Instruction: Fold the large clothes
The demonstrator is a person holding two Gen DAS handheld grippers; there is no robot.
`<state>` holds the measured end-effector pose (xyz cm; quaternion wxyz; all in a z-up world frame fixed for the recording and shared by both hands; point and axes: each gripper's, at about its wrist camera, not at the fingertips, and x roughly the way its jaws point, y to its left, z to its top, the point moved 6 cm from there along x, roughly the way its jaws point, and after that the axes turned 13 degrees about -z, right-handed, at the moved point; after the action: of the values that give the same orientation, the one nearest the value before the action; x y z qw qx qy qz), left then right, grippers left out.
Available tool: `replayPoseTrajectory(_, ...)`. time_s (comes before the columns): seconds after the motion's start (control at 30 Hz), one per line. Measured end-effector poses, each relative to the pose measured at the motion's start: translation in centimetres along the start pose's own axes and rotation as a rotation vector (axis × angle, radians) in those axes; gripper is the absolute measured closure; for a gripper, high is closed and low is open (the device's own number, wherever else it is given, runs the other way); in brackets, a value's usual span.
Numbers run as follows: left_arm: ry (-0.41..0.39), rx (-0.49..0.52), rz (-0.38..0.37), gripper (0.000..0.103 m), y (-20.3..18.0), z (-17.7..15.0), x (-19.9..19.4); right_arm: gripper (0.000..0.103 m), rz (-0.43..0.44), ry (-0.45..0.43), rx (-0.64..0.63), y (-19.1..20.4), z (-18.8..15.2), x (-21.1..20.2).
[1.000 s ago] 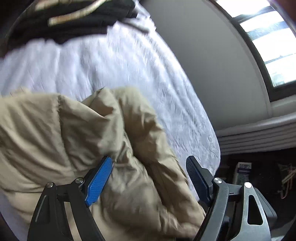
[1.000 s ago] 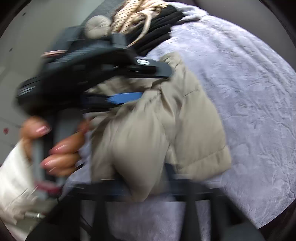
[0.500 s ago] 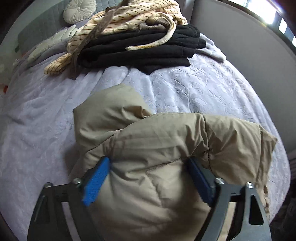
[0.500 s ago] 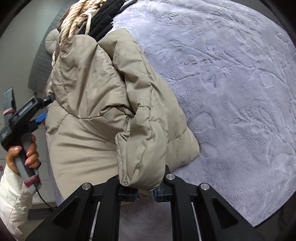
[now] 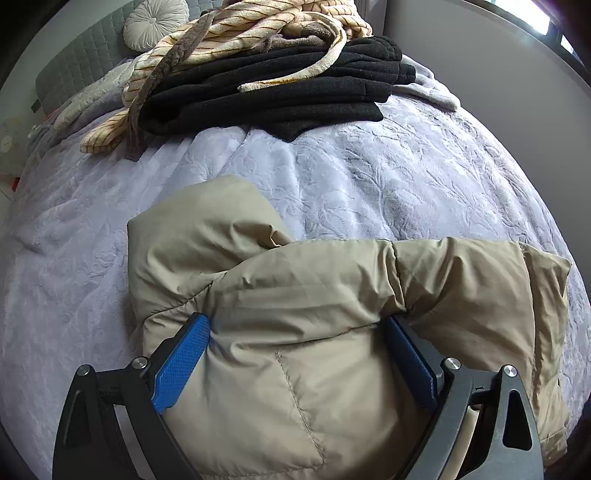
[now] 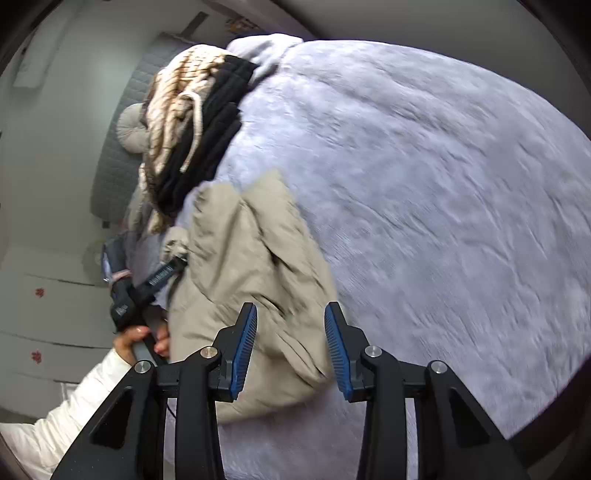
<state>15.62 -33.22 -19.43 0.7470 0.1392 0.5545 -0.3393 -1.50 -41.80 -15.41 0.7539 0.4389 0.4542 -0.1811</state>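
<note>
A beige puffer jacket (image 5: 332,314) lies bunched on the lilac bedspread (image 5: 406,177). My left gripper (image 5: 295,354) stands wide open, with a thick fold of the jacket bulging between its blue pads (image 5: 181,363). In the right wrist view the jacket (image 6: 251,266) lies at the bed's left edge. My right gripper (image 6: 290,347) is open and empty just above the jacket's near end. The left gripper's body (image 6: 147,288) shows there against the jacket's left side, held by a hand.
A stack of folded black clothes (image 5: 280,88) with a cream striped garment (image 5: 258,29) on top lies at the head of the bed. A round cushion (image 5: 155,22) and a grey headboard (image 5: 77,62) are behind it. A wall runs along the right.
My right gripper has let go of the jacket and opened, drawing back a little. The jacket has settled onto the bed. My left gripper stays wide around its fold.
</note>
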Motion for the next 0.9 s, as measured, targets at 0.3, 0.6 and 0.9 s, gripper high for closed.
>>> replayPoseTrajectory(0.3,-0.005,-0.022,0.023,0.008,1.3,0.1,-0.6,0.092,0.075,0.222,-0.009,3.0,2.7,10.1)
replayPoseTrajectory(0.6,0.008,0.008,0.046,0.006,0.3,0.0,-0.3,0.097,-0.123,0.211,-0.161,1.2,0.4,12.1)
replayPoseTrajectory(0.9,0.031,-0.092,-0.032,0.006,1.1,-1.6,-5.0,0.097,-0.124,0.236,-0.158,0.2,-0.2,10.5)
